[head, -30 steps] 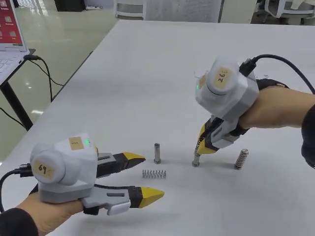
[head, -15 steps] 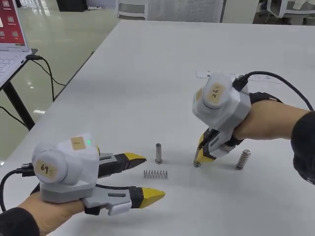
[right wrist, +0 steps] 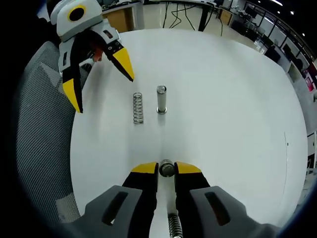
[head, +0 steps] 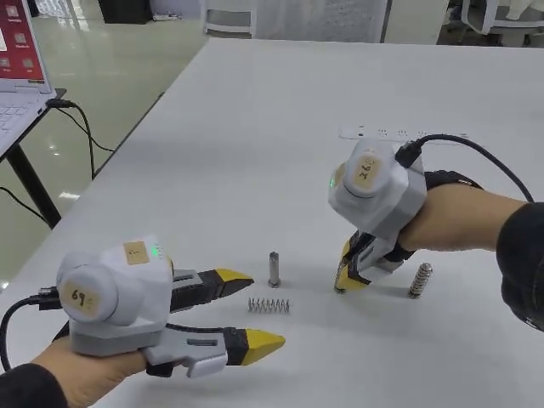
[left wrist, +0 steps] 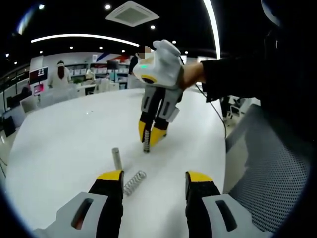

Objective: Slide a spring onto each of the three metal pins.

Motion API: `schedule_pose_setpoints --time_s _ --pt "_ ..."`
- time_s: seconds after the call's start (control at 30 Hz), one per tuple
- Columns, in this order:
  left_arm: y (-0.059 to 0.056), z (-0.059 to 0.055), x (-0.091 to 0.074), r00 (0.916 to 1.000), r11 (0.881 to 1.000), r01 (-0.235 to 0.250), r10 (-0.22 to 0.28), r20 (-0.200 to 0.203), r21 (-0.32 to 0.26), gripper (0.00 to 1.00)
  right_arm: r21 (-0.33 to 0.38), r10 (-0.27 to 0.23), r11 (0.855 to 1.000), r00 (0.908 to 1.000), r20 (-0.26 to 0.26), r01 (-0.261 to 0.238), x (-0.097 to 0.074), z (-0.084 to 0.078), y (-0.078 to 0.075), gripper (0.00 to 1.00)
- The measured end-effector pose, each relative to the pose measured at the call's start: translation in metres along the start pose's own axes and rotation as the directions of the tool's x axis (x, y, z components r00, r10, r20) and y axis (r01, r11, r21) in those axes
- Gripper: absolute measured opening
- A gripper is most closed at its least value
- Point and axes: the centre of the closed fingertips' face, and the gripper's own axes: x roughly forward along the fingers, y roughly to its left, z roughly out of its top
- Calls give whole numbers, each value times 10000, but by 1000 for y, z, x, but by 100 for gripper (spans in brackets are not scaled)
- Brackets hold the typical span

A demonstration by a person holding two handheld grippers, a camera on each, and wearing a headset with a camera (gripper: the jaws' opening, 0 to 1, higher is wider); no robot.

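Pin (right wrist: 166, 168) stands pinched between right gripper (head: 344, 285) tips, loose spring (head: 269, 304) lying nearby.

Bright, even light falls from ceiling strips (left wrist: 79, 37) and spots. The white table (head: 255, 127) carries a mild sheen and only soft shadows, one beneath the right tool (head: 342, 285). Head view sharp; gripper views bend strongly at their edges.

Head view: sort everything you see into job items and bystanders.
Job items: bare pin; loose spring lying beside it; held pin between the right gripper jaws; sprung pin, already wearing its spring; left gripper, open.

Lying about: power strip farther back on the table; laptop on a side desk; black cable beside it.
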Motion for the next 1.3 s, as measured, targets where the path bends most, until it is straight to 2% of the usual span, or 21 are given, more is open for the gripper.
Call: schedule_pose_setpoints --time_s 0.4,0.67,0.93,1.1,1.3 --pt "-1 0 0 10000 10000 5 -5 1 -28 44 -67 -187 9998 9996 206 189 -6 6 0 21" --pt "0 -2 -1 10000 10000 -23 23 -26 -27 44 -421 -322 9985 9984 463 342 -14 24 5 22" --pt "2 -3 -2 10000 10000 -77 77 -37 -28 44 -804 68 9968 9972 741 -8 -10 46 21 20" --pt "2 -4 -3 9999 10000 -92 92 -50 -29 44 -1066 330 9940 9974 633 -262 -1 52 33 19" --pt "3 -5 -4 9999 9999 -133 133 -51 -31 44 -1267 505 9910 9972 547 -432 9 57 39 17"
